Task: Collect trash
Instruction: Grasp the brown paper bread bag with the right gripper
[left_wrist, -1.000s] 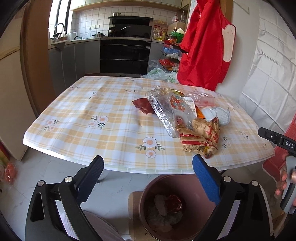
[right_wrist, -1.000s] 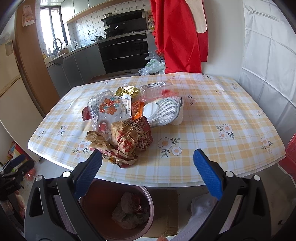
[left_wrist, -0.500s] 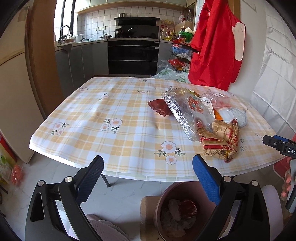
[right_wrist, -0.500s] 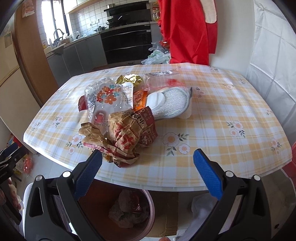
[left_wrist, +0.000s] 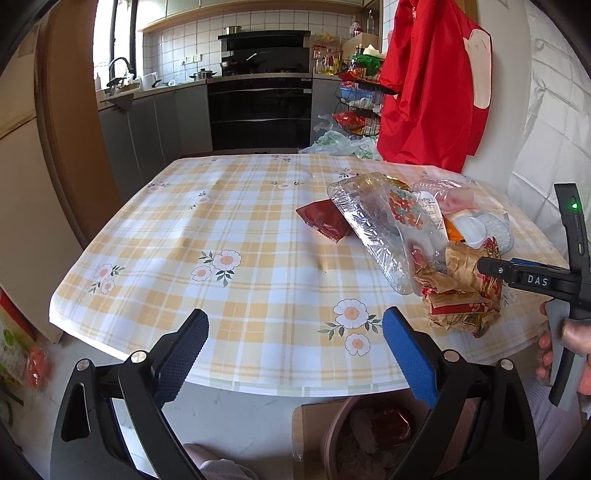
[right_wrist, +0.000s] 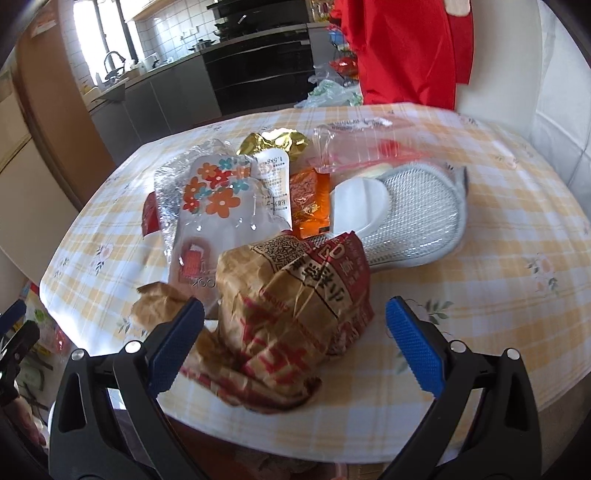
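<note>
Left tongs (left_wrist: 293, 341): spread wide in your left hand, pads empty, touching nothing; they hang over the near edge of the bench (left_wrist: 229, 229), well left of the trash pile.
Right tongs (right_wrist: 293, 332): spread wide, nothing pinched; the crumpled paper bag (right_wrist: 291, 314) lies between the two blue pads, and you cannot tell from this view whether either pad touches it.
Right tongs, seen from the left wrist view: the black body crosses in front of the paper bag at the right edge, with your fingers (left_wrist: 570, 332) around its handle.
Crumpled paper bag: brown with red print, at the near edge of the bench, foremost in the pile.
Clear plastic tray (right_wrist: 218, 199): printed with orange and red flowers, just behind the bag and leaning on the pile.
Orange sachet (right_wrist: 308, 201): between the tray and a white and grey mesh slipper (right_wrist: 413, 218).
Gold wrapper (right_wrist: 275, 142): at the back of the pile, beside a clear bag (right_wrist: 369, 147).
Red packet (left_wrist: 325, 219): flat on the bench, partly under the tray's left side.
Bin (left_wrist: 334, 439): pinkish, on the floor below the near bench edge, already holding crumpled waste.
</note>
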